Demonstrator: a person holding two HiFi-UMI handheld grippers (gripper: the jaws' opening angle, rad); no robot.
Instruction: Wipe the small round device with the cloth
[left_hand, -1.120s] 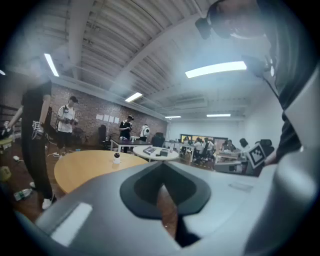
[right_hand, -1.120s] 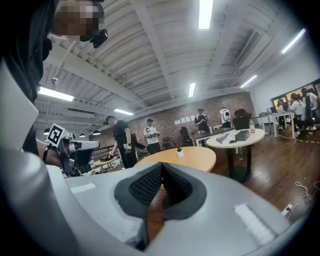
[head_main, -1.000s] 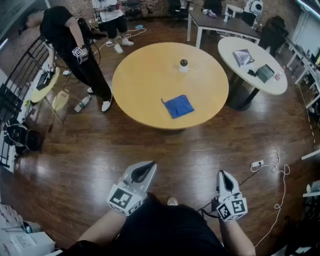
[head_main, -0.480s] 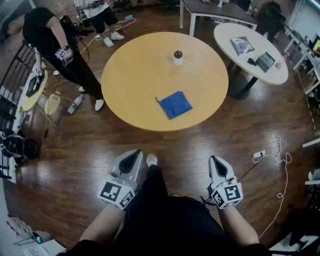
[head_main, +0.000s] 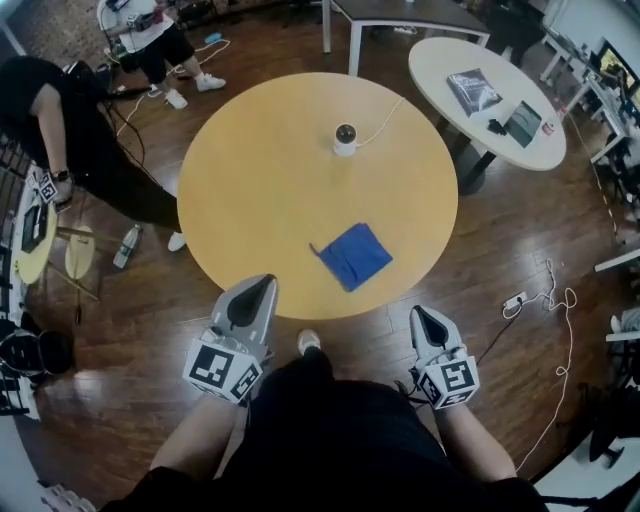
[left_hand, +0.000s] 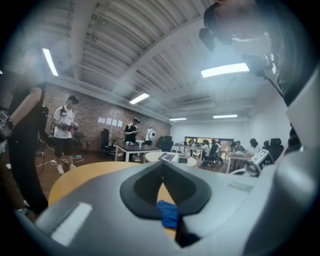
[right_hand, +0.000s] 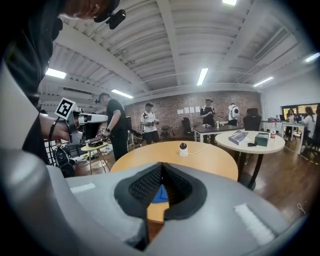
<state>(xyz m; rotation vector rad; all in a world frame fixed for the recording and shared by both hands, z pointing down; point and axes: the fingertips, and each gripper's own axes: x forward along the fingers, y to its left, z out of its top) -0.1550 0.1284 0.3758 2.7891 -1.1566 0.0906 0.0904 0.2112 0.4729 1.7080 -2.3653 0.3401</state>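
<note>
Toward the near edge of the round table (head_main: 250, 180), ahead of both grippers: blue cloth (head_main: 352, 256), limp and light, probably best pinched at a raised fold. Farther back: small round device (head_main: 344, 139), corded, likely light and easily nudged. Left gripper (head_main: 262, 287) and right gripper (head_main: 421, 316): jaws together, empty.
</note>
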